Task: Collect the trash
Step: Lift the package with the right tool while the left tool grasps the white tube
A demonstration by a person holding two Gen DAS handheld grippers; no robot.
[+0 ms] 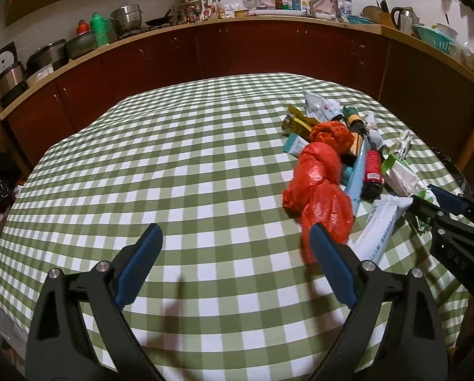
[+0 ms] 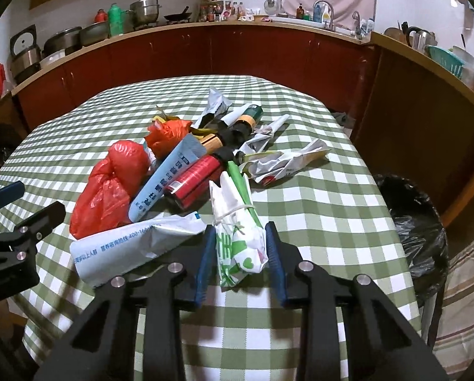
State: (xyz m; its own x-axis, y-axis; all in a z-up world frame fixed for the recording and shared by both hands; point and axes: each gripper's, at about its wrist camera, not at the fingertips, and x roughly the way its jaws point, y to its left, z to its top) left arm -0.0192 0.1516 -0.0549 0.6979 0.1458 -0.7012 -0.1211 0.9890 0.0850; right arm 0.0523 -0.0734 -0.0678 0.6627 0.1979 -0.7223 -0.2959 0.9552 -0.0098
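The right gripper [image 2: 238, 247] is closing on the green-and-white wrapper bundle [image 2: 241, 241] at the near edge of the surface [image 2: 316, 197]; both pads are sitting against its sides, so it is judged clamped. The bundle is looking light, soft and crushable, tied with a thin string, so a hold across its thick lower body is suiting it best. The left gripper [image 1: 235, 247] is hanging with its jaws apart and empty, its right finger just beside the red plastic bag [image 1: 319, 190], which is looking limp and slippery. A long white pouch [image 2: 135, 247] is lying just left of the bundle and may be dragging along. Farther off, a red can [image 2: 194, 179], a blue tube [image 2: 164, 181] and crumpled wrappers are piling together. The black-lined bin [image 2: 418, 228] is standing beyond the surface's right edge.
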